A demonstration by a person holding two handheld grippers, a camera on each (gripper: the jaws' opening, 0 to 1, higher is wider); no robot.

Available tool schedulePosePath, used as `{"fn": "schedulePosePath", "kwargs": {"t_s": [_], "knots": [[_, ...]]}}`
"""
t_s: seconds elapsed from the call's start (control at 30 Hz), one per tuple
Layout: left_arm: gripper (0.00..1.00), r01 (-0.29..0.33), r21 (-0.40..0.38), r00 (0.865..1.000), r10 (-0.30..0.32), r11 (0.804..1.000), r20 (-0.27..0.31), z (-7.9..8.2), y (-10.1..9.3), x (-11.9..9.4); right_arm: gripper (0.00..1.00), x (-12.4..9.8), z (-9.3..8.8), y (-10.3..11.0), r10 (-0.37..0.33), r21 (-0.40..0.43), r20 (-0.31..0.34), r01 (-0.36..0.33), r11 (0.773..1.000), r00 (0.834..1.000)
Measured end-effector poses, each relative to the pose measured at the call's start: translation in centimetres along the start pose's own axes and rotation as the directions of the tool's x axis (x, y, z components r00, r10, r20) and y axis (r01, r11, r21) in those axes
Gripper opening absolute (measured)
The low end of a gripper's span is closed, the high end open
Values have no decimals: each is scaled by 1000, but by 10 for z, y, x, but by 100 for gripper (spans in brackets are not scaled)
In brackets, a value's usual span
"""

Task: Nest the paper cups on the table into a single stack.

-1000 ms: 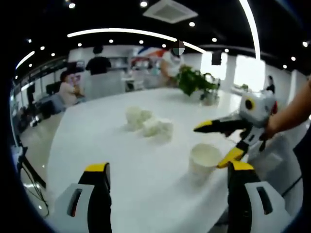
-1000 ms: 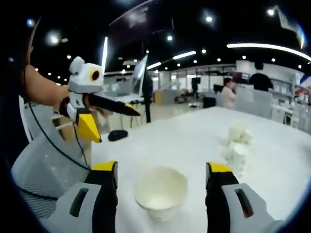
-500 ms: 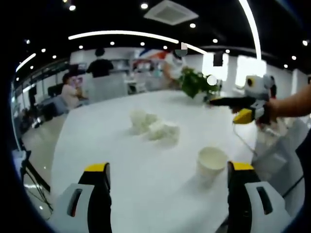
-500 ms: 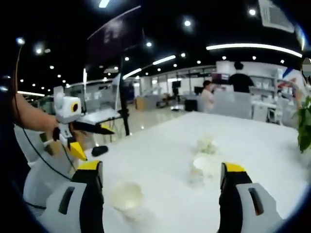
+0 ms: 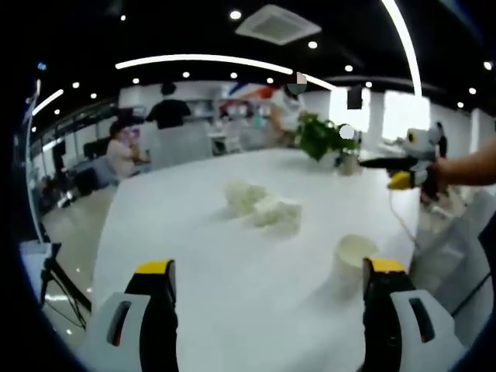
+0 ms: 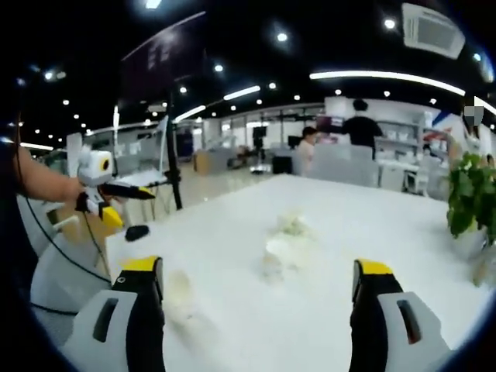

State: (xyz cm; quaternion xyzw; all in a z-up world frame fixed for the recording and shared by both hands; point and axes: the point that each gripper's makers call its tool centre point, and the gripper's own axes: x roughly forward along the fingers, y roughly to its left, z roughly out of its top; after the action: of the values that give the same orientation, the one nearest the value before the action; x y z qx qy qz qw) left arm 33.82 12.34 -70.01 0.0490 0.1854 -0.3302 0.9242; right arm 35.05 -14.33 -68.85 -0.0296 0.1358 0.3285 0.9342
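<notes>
Fingers of the left gripper (image 5: 263, 310) stand spread with nothing between them; the right gripper (image 6: 260, 310) likewise, spread and empty. Nesting appears not begun: one upright paper cup (image 5: 354, 257) stands alone near the table (image 5: 194, 256) edge, mouth up, long axis vertical. The remaining cups (image 5: 263, 208) lie clustered mid-table, well apart; their orientation is too blurred to judge.

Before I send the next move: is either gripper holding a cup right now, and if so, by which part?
Nothing is held. The left gripper and right gripper both stand open with bare table between the jaws; the upright cup stands free.
</notes>
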Motion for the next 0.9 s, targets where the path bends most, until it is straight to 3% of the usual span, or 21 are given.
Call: {"fn": "schedulePosePath", "kwargs": {"t_s": [0.4, 0.9], "knots": [[99, -19, -1, 1000, 19, 1000, 0, -5, 4, -4, 100, -12, -13, -12, -49, 13, -3, 49, 999, 999], [99, -35, 0, 999, 35, 999, 12, -2, 5, -9, 100, -17, -14, -14, -62, 21, -3, 62, 998, 998]]}}
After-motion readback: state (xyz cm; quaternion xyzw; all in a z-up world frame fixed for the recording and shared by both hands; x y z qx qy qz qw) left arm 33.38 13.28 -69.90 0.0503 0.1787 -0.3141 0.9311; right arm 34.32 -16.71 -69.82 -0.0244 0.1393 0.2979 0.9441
